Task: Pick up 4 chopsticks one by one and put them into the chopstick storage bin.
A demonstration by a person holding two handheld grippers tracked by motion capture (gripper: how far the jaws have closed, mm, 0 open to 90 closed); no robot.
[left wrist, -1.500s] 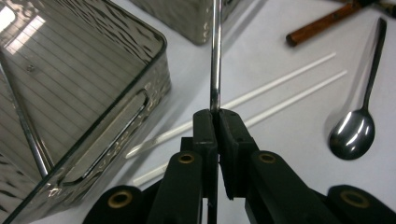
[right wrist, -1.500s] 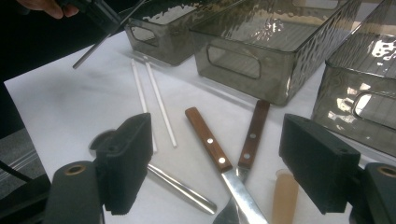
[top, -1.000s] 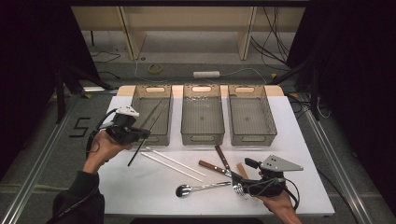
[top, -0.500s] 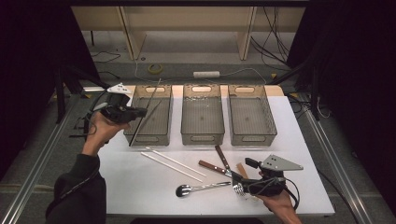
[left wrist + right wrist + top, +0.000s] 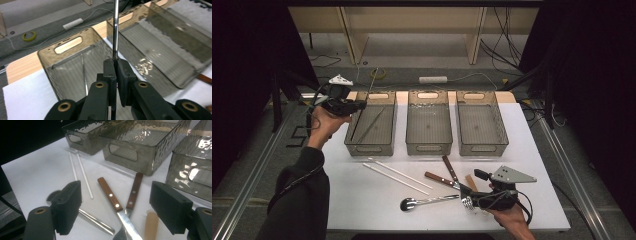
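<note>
A: Left gripper (image 5: 115,65) status?
B: We see its jaws pinching a metal rod (image 5: 115,27) above the left bin (image 5: 371,125), far left.
A: Right gripper (image 5: 115,207)?
B: Jaws spread over two wooden-handled knives (image 5: 110,195), near right.

Bright overhead light washes the white table sheet (image 5: 362,200), while the surroundings sink into black. Glare sparkles on the smoky rippled plastic bin (image 5: 160,47) just right of the slim shiny metal tongs (image 5: 115,27). Close up, the black gripper jaws blur softly.
</note>
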